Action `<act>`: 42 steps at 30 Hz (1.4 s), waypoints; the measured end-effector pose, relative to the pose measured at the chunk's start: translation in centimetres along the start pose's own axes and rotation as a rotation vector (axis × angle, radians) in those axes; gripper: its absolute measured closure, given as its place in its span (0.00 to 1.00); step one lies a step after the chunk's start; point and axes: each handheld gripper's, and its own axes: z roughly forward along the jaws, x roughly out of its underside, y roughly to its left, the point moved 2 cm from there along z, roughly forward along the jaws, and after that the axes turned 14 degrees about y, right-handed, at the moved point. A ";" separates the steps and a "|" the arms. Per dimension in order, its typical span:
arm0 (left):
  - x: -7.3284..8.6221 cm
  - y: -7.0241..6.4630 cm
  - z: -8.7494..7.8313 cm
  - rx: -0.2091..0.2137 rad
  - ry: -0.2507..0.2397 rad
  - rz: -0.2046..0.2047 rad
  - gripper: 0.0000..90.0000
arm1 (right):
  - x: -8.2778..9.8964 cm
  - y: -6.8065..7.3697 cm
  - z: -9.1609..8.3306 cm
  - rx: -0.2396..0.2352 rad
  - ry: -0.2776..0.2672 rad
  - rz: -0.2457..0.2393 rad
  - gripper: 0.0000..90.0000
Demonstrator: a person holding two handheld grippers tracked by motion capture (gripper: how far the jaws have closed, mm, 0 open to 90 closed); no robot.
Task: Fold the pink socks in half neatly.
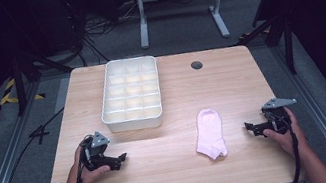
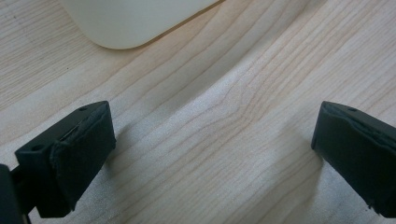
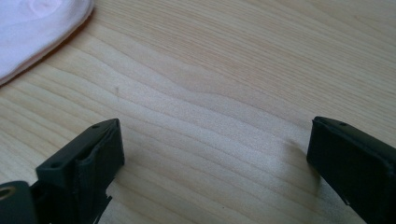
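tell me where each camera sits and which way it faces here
High view: above the person's side, looking forward and down on the table; both forearms, left hand-held gripper, right hand-held gripper.
Left gripper view: rides the left hand-held gripper, facing the divided tray; its two open jaws.
Right gripper view: rides the right hand-held gripper, facing the pink sock; its open jaws.
Shared: high and right gripper views both show the sock.

The sock (image 1: 209, 134) is pale pink. The tray (image 1: 133, 122) is white, and the table (image 1: 230, 79) shows light wood grain. Both grippers' pads (image 2: 79, 158) are black.
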 end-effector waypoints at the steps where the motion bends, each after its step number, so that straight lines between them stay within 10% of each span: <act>1: 0.1 -0.1 0.0 0.011 0.002 -0.017 0.00 | 0.0 0.0 0.0 0.000 0.000 0.000 0.05; 25: 0.1 -0.1 0.0 0.017 -0.004 -0.003 0.00 | 0.3 0.2 -0.3 -0.002 -0.011 0.001 0.10; 29: 0.1 -0.1 0.0 0.018 -0.004 -0.002 0.00 | 0.3 0.3 -0.6 -0.017 -0.029 -0.012 0.25; 42: 0.0 -0.1 0.1 0.018 -0.007 0.004 0.00 | -0.8 2.7 -1.6 -0.057 -0.076 -0.099 0.27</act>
